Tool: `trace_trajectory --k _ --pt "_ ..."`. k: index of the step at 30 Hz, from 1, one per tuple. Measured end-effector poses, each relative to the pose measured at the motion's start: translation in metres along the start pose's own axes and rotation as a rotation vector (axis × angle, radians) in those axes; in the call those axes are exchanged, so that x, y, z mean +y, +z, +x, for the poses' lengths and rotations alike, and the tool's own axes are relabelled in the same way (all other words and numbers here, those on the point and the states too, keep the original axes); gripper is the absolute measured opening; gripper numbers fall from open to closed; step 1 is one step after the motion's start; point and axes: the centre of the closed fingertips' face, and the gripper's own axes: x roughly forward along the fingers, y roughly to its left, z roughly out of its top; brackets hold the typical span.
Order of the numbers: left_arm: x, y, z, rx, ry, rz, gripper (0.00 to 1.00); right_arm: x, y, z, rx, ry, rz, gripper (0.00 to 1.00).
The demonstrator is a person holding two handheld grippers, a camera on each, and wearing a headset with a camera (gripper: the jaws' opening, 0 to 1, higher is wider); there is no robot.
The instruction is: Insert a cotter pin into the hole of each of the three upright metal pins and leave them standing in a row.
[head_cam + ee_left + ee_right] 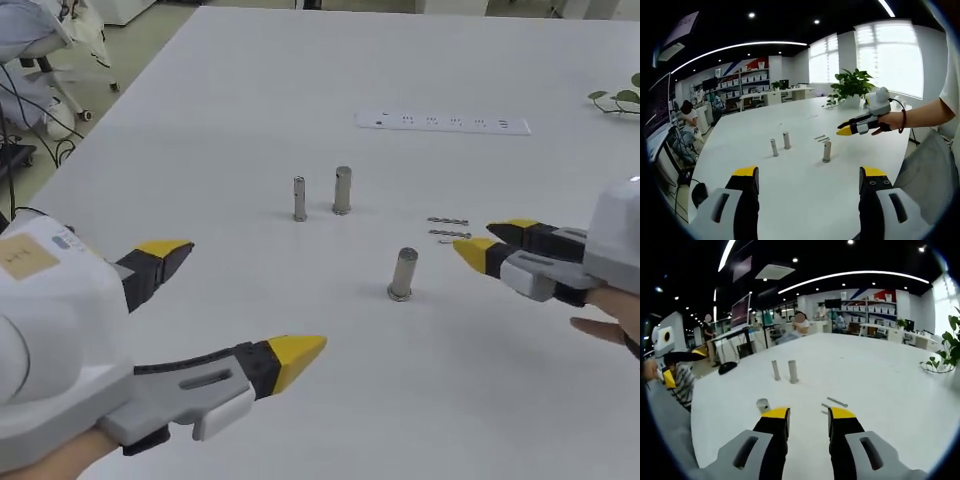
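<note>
Three upright metal pins stand on the white table: a thin one [299,198], a thicker one [342,190] beside it, and a third [403,273] nearer me. Several cotter pins [447,228] lie flat to the right of them. My right gripper [478,242] hovers just right of the cotter pins, jaws open by a narrow gap, holding nothing. My left gripper [240,305] is low at the left, wide open and empty. In the right gripper view the cotter pins [836,402] lie just beyond the fingertips [776,413]. The left gripper view shows the pins [826,151] ahead.
A white power strip [443,122] lies farther back on the table. A potted plant [622,99] sits at the far right edge. Chairs and cables stand off the table's left side. People sit at desks in the background.
</note>
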Motion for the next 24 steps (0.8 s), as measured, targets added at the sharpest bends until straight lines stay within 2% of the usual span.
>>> trace_trajectory --k 6,13,15,19,24 --pt "0.0 -0.001 0.004 0.003 -0.007 0.0 0.82 -0.016 -0.004 0.01 0.044 0.0 -0.028 0.29" --pt "0.0 -0.003 0.007 0.005 -0.014 0.005 0.79 -0.034 -0.012 0.028 0.124 -0.009 -0.097 0.25" --pt "0.001 -0.003 0.007 0.005 -0.015 0.006 0.79 -0.037 -0.012 0.031 0.132 -0.009 -0.1 0.24" --pt "0.002 -0.006 0.008 0.011 -0.014 0.003 0.78 -0.046 -0.018 0.04 0.187 -0.017 -0.149 0.23" --pt "0.004 -0.008 0.009 0.013 -0.005 -0.012 0.78 -0.053 -0.022 0.051 0.224 -0.008 -0.197 0.2"
